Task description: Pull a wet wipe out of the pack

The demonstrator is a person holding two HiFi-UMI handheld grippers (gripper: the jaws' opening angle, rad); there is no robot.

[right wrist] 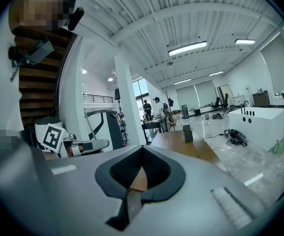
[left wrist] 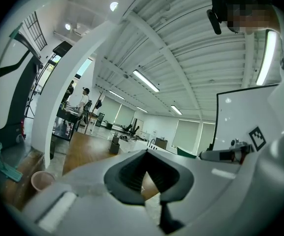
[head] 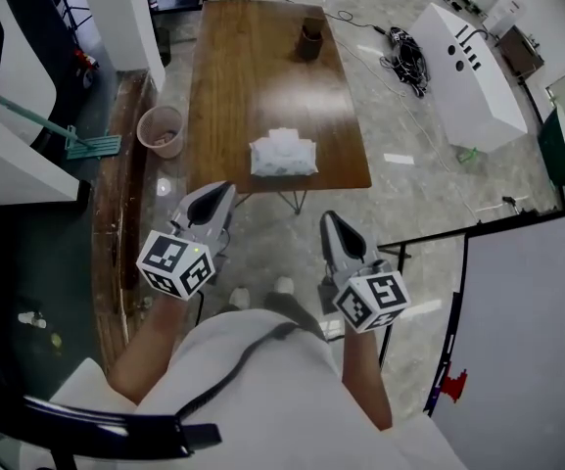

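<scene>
The wet wipe pack (head: 283, 155), white and crinkled, lies near the front edge of a long wooden table (head: 262, 76). Both grippers hover over the floor short of the table and point toward it. My left gripper (head: 225, 191) is below and left of the pack, its jaws shut with nothing between them. My right gripper (head: 330, 220) is below and right of the pack, and its jaws are also shut and empty. In the left gripper view the closed left gripper (left wrist: 145, 154) hides the pack. The right gripper (right wrist: 142, 149) blocks it in the right gripper view too.
A dark cup (head: 309, 39) stands at the table's far end. Left of the table a pink bucket (head: 161, 130) and a green mop head (head: 92, 147) rest on the floor. A white cabinet (head: 468, 67) and cables are at the right, and a whiteboard (head: 532, 331) is close by.
</scene>
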